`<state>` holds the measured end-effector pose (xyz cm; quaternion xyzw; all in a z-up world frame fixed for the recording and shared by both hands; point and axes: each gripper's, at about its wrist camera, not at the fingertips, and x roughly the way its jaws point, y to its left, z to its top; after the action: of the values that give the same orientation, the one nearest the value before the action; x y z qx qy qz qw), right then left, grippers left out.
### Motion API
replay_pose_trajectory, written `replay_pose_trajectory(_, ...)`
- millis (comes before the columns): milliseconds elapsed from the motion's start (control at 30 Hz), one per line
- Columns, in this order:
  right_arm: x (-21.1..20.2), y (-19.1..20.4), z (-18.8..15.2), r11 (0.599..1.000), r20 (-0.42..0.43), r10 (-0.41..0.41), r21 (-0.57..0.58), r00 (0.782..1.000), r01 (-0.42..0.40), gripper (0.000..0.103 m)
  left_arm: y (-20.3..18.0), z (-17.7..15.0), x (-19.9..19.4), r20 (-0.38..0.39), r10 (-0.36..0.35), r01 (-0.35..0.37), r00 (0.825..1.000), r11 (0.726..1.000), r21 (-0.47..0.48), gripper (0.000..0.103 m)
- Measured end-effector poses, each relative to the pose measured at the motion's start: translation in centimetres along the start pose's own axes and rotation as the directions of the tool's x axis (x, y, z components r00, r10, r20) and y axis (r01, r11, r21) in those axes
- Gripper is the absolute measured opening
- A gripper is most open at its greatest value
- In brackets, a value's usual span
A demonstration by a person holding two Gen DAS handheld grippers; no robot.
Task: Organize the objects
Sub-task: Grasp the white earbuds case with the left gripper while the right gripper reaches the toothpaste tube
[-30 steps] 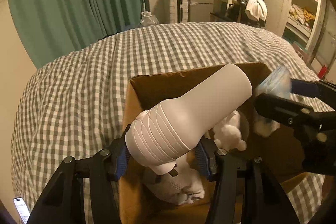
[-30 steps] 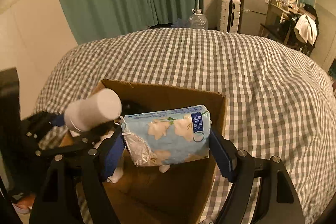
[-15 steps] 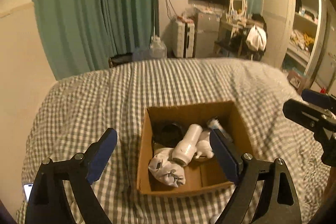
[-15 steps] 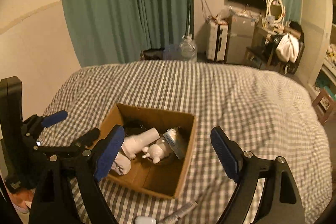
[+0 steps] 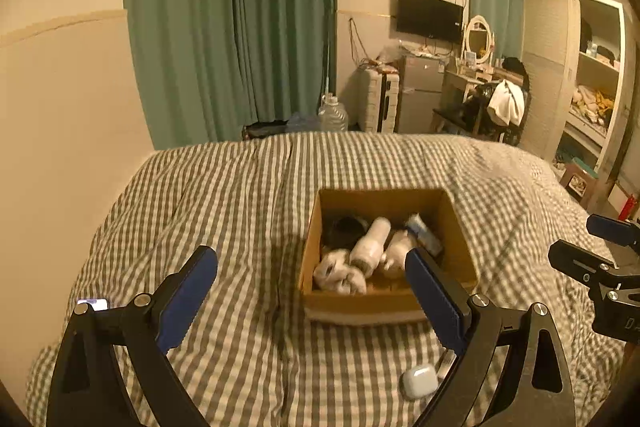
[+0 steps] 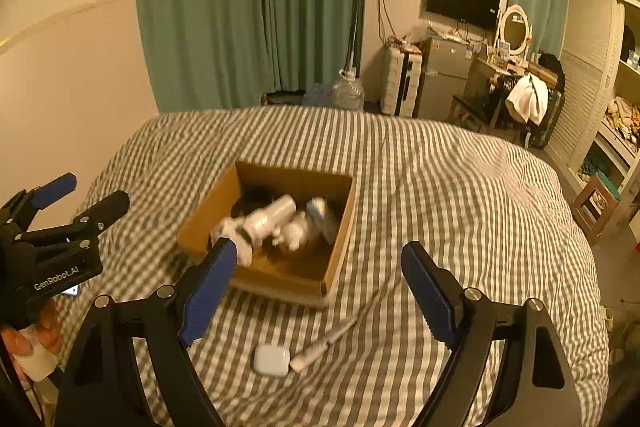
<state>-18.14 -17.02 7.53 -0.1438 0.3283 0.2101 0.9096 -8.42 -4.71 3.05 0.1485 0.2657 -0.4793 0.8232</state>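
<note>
The open brown cardboard box (image 5: 390,301) is sitting at twelve o'clock from the left gripper (image 5: 312,291). Both it and the right gripper (image 6: 316,283) are hanging spread wide, gripping nothing. A white bottle (image 5: 370,247) is lying inside.

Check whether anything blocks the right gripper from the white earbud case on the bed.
Nothing visible does. The right gripper is open above the white earbud case, with only checked bedspread between. A white tube lies beside the case, not over it.

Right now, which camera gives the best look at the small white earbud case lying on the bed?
The right wrist view: the earbud case lies unobstructed beside a thin white tube. In the left wrist view the case is partly tucked beside the left tool's finger.
</note>
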Motion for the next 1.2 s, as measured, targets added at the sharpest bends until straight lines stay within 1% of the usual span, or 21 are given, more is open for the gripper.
replay_pose_trajectory(100,2.0,0.2,-2.3,1.0,-0.049,-0.001,-0.013,0.999,0.0,0.085,0.0,-2.5,0.6,-0.02,-0.012,0.011,1.0,1.0,-0.018,0.097)
replay_pose_trajectory(167,3.4,0.2,-3.8,1.0,-0.084,-0.001,-0.013,0.996,-0.001,0.084,-0.4,-4.5,1.7,-0.043,-0.013,0.011,0.999,1.0,-0.029,0.097)
replay_pose_trajectory(200,4.2,0.1,-4.6,1.0,-0.101,0.0,-0.007,0.995,-0.001,0.084,-0.7,-5.3,2.2,-0.056,0.045,-0.05,0.997,0.995,-0.083,0.097)
replay_pose_trajectory(300,6.4,-0.8,-6.3,1.0,-0.144,0.001,0.015,0.99,0.001,0.084,-2.3,-7.9,4.7,-0.119,0.06,-0.069,0.991,0.995,-0.072,0.097)
replay_pose_trajectory(333,6.9,-1.0,-6.7,1.0,-0.157,-0.003,0.018,0.988,0.006,0.084,-2.9,-8.8,5.5,-0.135,0.055,-0.064,0.989,0.996,-0.061,0.097)
replay_pose_trajectory(400,8.2,-1.5,-7.6,1.0,-0.186,-0.017,0.02,0.982,0.021,0.084,-4.2,-10.4,6.9,-0.172,0.033,-0.042,0.985,0.998,-0.047,0.097)
replay_pose_trajectory(533,10.3,-2.4,-9.1,0.999,-0.238,-0.021,0.027,0.971,0.028,0.084,-6.4,-13.0,8.9,-0.22,-0.045,0.032,0.974,0.998,-0.062,0.095)
replay_pose_trajectory(567,10.7,-2.5,-9.4,0.999,-0.247,-0.022,0.029,0.969,0.03,0.084,-7.0,-13.6,9.3,-0.23,-0.066,0.053,0.971,0.997,-0.062,0.09)
replay_pose_trajectory(600,11.2,-2.7,-9.6,0.999,-0.258,-0.021,0.032,0.966,0.03,0.084,-7.5,-14.1,9.6,-0.24,-0.076,0.062,0.968,0.996,-0.065,0.089)
replay_pose_trajectory(633,11.5,-2.7,-9.7,0.999,-0.264,-0.019,0.033,0.964,0.029,0.084,-8.1,-14.6,10.0,-0.257,-0.098,0.085,0.961,0.994,-0.062,0.088)
replay_pose_trajectory(700,12.3,-2.9,-10.1,0.999,-0.276,-0.011,0.036,0.961,0.021,0.084,-9.2,-15.5,10.8,-0.288,-0.132,0.117,0.948,0.991,-0.069,0.083)
replay_pose_trajectory(733,12.6,-2.9,-10.2,0.999,-0.279,-0.006,0.038,0.96,0.017,0.082,-9.5,-15.8,11.0,-0.297,-0.146,0.132,0.943,0.989,-0.068,0.079)
replay_pose_trajectory(767,12.8,-3.0,-10.2,0.999,-0.282,-0.001,0.041,0.959,0.013,0.082,-10.0,-16.2,11.4,-0.309,-0.164,0.152,0.937,0.986,-0.065,0.078)
replay_pose_trajectory(867,13.4,-3.1,-10.5,0.999,-0.294,0.01,0.048,0.956,0.004,0.081,-11.1,-16.9,12.5,-0.325,-0.228,0.221,0.918,0.974,-0.058,0.078)
replay_pose_trajectory(900,13.6,-3.2,-10.6,0.999,-0.299,0.016,0.052,0.954,-0.001,0.081,-11.5,-17.0,12.7,-0.321,-0.224,0.223,0.92,0.974,-0.041,0.078)
replay_pose_trajectory(933,13.7,-3.2,-10.6,0.998,-0.302,0.021,0.055,0.953,-0.004,0.081,-11.6,-17.1,12.9,-0.317,-0.232,0.231,0.92,0.972,-0.04,0.075)
replay_pose_trajectory(967,13.7,-3.3,-10.6,0.998,-0.304,0.022,0.056,0.953,-0.005,0.081,-11.6,-17.1,13.1,-0.314,-0.261,0.257,0.913,0.965,-0.054,0.061)
replay_pose_trajectory(1033,13.9,-3.2,-10.7,0.998,-0.311,0.021,0.055,0.95,-0.004,0.08,-11.4,-17.3,13.7,-0.327,-0.297,0.289,0.897,0.954,-0.075,0.051)
replay_pose_trajectory(1133,14.1,-3.0,-10.7,0.999,-0.323,0.013,0.048,0.946,0.002,0.079,-11.1,-17.5,13.3,-0.322,-0.316,0.305,0.892,0.948,-0.085,0.051)
replay_pose_trajectory(1167,14.2,-2.9,-10.7,0.999,-0.326,0.009,0.044,0.945,0.005,0.079,-11.0,-17.5,13.1,-0.317,-0.292,0.271,0.902,0.956,-0.108,0.051)
replay_pose_trajectory(1200,14.3,-2.9,-10.7,0.999,-0.332,0.005,0.04,0.943,0.009,0.078,-10.8,-17.4,12.8,-0.321,-0.276,0.254,0.906,0.961,-0.108,0.051)
